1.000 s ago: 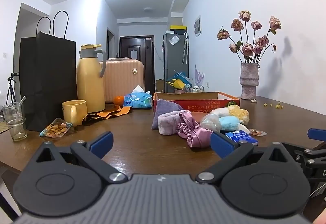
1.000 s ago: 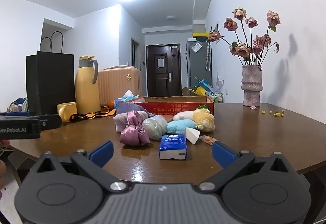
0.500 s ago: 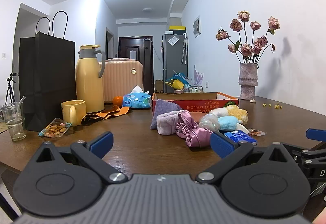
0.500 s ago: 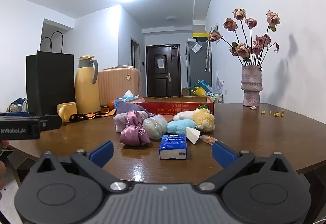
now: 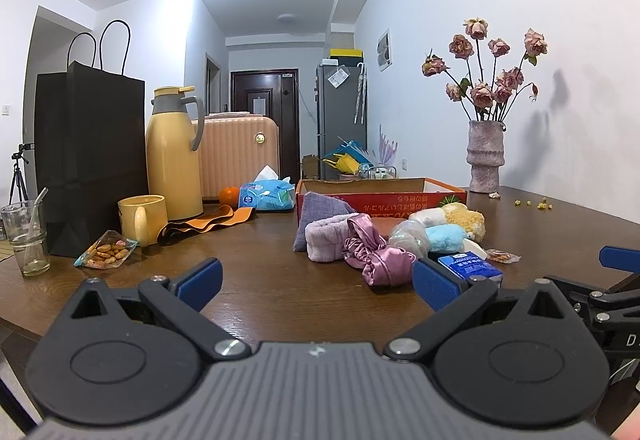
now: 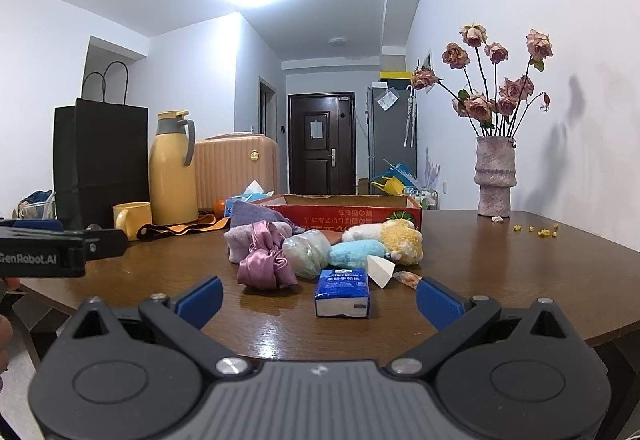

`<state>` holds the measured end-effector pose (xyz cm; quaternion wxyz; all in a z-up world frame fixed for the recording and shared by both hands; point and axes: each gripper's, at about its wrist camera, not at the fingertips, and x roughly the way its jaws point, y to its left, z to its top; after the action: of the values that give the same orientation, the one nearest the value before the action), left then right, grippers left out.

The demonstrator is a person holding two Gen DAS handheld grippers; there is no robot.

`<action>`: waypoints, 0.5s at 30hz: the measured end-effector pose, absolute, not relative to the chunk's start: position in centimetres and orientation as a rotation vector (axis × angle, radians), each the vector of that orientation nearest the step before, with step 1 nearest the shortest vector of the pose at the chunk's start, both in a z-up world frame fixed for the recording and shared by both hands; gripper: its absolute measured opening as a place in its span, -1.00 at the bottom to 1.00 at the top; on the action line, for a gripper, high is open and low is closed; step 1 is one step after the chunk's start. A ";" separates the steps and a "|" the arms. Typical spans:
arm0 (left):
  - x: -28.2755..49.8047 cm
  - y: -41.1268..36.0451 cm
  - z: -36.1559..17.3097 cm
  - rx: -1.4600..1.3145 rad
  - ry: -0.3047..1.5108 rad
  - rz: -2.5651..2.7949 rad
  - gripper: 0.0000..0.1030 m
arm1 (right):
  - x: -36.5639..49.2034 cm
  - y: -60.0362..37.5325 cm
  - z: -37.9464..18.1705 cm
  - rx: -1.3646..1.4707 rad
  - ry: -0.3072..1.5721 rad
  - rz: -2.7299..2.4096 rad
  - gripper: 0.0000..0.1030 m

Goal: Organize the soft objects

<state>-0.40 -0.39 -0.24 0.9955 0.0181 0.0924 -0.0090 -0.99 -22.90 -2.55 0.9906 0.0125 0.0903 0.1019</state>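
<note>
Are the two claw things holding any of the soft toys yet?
No, nothing is held. The left gripper and the right gripper are both open and empty, short of the shiny pink satin scrunchie and the blue tissue packet.

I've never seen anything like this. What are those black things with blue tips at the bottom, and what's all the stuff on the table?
Those are two hand-held grippers, each carrying its own camera looking forward along its fingers. One picture comes from the left gripper, the other from the right gripper. Both are open and hold nothing. On the wooden table lies a pile of soft things: a satin scrunchie, a blue plush, a yellow plush, plus a tissue pack. Behind stands a cardboard box.
</note>
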 end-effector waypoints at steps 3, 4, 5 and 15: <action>-0.4 -0.4 -0.2 0.037 0.185 -0.018 1.00 | -1.0 -22.8 -2.6 0.024 0.183 0.203 1.00; -0.4 -0.3 -0.2 0.036 0.185 -0.017 1.00 | -1.1 -22.8 -2.5 0.024 0.181 0.203 1.00; -0.4 -0.3 -0.2 0.037 0.185 -0.018 1.00 | -1.0 -22.9 -2.5 0.024 0.180 0.204 1.00; -0.4 -0.4 -0.2 0.043 0.185 -0.017 1.00 | -1.1 -22.8 -2.5 0.028 0.180 0.203 1.00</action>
<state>-0.44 -0.36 -0.22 0.9955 0.0214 0.0921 -0.0084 -1.13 -22.85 -2.51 0.9907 0.0137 0.0895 0.1014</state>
